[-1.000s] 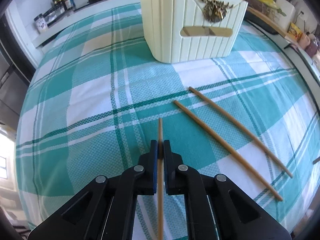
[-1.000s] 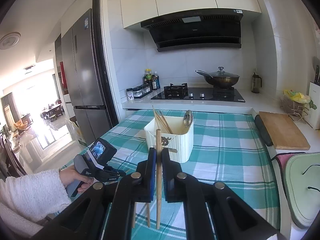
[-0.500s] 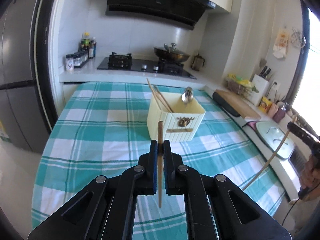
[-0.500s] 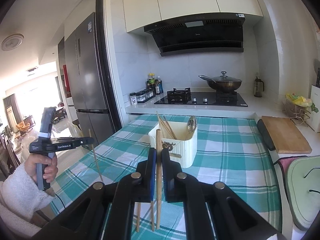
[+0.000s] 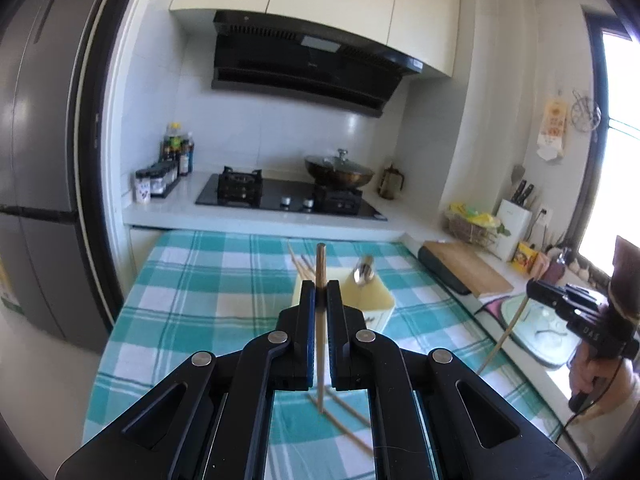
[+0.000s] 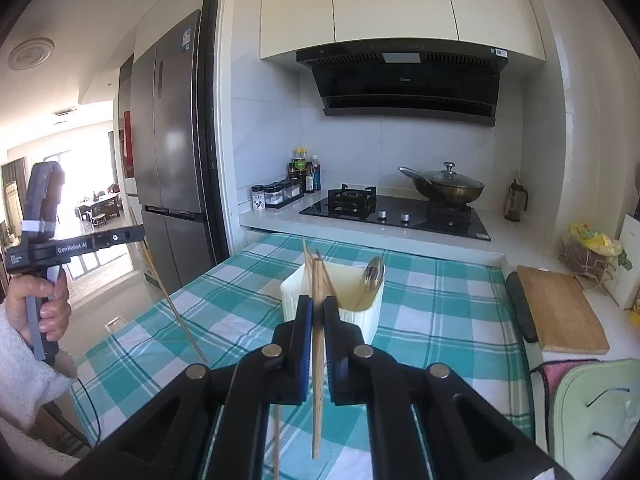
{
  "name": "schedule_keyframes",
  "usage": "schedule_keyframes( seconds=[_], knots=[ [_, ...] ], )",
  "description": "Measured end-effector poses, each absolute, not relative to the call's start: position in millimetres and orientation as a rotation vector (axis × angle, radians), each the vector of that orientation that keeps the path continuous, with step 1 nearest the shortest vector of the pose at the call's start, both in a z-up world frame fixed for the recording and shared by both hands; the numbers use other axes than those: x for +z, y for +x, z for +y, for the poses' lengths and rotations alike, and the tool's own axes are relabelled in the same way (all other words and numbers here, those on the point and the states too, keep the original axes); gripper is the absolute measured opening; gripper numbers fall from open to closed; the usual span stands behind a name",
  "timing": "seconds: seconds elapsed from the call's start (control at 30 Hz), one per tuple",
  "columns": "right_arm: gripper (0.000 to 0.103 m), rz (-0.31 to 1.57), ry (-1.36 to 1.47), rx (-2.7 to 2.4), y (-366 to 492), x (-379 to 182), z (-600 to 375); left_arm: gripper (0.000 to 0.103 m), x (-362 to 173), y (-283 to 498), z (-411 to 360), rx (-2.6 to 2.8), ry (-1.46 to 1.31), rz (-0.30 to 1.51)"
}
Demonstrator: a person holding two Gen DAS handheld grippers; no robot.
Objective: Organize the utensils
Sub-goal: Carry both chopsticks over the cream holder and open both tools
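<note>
My left gripper [image 5: 320, 292] is shut on a wooden chopstick [image 5: 320, 264], held upright above the checked table. My right gripper [image 6: 318, 306] is shut on another chopstick [image 6: 317, 380], also held upright. The cream utensil holder [image 6: 370, 314] stands on the table ahead, with several chopsticks and a metal spoon [image 6: 373, 274] in it; it also shows in the left wrist view [image 5: 370, 304]. Two loose chopsticks [image 5: 348, 420] lie on the cloth below my left gripper. The right gripper shows at the right of the left view [image 5: 532, 294], the left gripper at the left of the right view [image 6: 138, 234].
The table has a teal and white checked cloth [image 6: 436, 308]. A wooden cutting board [image 6: 560, 312] lies on the counter to the right. The stove with a lidded wok [image 6: 448, 188] and spice jars [image 6: 280, 194] stand behind. A fridge [image 6: 172, 152] stands at the left.
My left gripper has lifted its chopstick off the cloth and tilted up from looking down at the table to facing the kitchen. The right gripper rose slightly, still holding its chopstick.
</note>
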State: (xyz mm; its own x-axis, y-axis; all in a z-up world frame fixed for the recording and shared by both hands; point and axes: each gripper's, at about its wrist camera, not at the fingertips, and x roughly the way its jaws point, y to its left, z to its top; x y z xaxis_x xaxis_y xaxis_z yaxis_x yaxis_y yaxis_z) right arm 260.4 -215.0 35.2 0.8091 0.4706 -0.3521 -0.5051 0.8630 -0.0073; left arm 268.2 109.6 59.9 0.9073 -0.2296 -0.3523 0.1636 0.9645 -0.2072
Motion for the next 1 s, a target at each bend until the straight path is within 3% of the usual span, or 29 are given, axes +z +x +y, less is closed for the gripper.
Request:
schedule_keyframes(
  seconds=[0.27, 0.47, 0.6, 0.8, 1.0],
  knots=[
    [0.006, 0.138, -0.106, 0.494, 320, 92, -196, 0.003, 112, 332, 84, -0.139, -0.145, 0.200],
    [0.006, 0.065, -0.053, 0.480, 384, 97, -174, 0.003, 92, 403, 57, -0.124, -0.112, 0.263],
    [0.006, 0.152, -0.033, 0.491, 434, 70, -159, 0.003, 56, 447, 52, -0.136, -0.127, 0.398],
    [0.006, 0.456, -0.057, 0.531, 503, 11, -136, 0.003, 1, 491, 49, -0.143, -0.144, 0.607],
    [0.010, 0.607, -0.032, 0.562, 528, -27, -131, 0.005, -28, 500, 46, -0.178, -0.187, 0.701]
  ],
)
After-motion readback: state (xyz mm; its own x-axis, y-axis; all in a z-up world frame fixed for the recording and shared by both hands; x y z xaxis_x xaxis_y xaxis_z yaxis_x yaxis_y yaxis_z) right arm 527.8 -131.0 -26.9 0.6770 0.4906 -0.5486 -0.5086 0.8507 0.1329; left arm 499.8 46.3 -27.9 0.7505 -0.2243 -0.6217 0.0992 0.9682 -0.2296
